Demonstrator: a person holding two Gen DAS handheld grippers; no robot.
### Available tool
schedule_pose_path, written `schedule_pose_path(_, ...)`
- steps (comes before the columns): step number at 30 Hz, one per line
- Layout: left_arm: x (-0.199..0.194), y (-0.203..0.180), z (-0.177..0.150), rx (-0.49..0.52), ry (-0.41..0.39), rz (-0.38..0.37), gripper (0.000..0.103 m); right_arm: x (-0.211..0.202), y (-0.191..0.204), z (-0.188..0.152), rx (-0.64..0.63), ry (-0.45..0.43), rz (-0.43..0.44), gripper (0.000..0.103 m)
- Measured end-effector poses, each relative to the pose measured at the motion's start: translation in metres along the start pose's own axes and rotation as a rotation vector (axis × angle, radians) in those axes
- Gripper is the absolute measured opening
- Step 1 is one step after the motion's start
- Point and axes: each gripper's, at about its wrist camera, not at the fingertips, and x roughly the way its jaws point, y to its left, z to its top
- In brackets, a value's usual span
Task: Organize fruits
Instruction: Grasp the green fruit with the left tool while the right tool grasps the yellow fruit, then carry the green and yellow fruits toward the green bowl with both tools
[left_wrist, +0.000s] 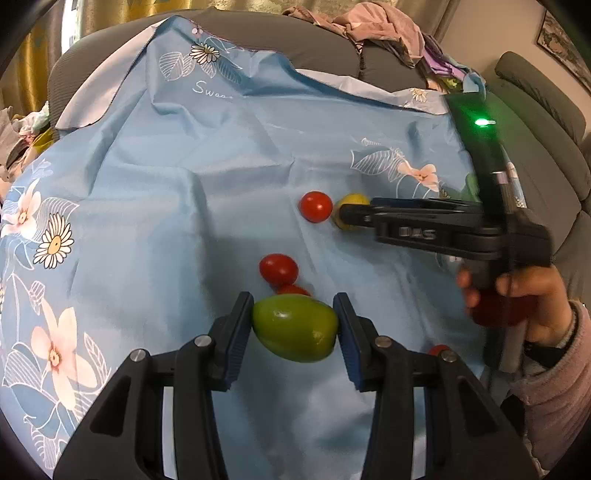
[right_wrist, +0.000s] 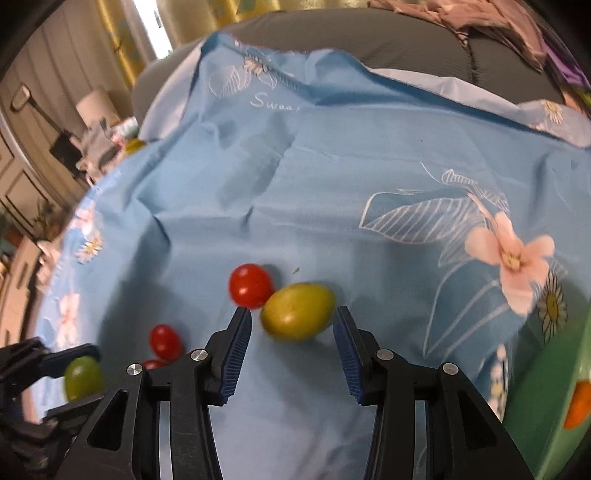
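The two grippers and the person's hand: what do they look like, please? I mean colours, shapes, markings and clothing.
Both grippers, left gripper and right gripper, have black angular plastic linkages with silver round bolts and blue ribbed pads. In the left wrist view, the right gripper carries embossed letters "DAS", a black upright body with a green light and a red handle part. The hand wears a pink sleeve.

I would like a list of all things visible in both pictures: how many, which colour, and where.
green fruit: one, green, between the left gripper's pads.
yellow fruit: one, yellow-green, on the cloth ahead of the right gripper, not gripped.
tomatoes: at least four, red, on the cloth.
cloth: one, blue with flowers, over a grey sofa.
clothes: a heap, pinkish, on the sofa back.
box: one, green, right edge.
left gripper: black, shut on the green fruit.
right gripper: black, open.
hand: one, pink sleeve.
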Motion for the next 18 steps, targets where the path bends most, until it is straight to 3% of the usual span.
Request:
schedule_pose_path(12, -0.003, -0.011, 0.004, 0.014, -0.012, -0.023, 0.044, 0.008, 0.001, 0.007, -0.049, 0.011, 0.016, 0.046)
schedule_pose_path(18, -0.012, -0.02, 0.005, 0.025, -0.022, -0.013, 0.044, -0.018, 0.001, -0.002, -0.006, -0.039, 0.09, 0.046)
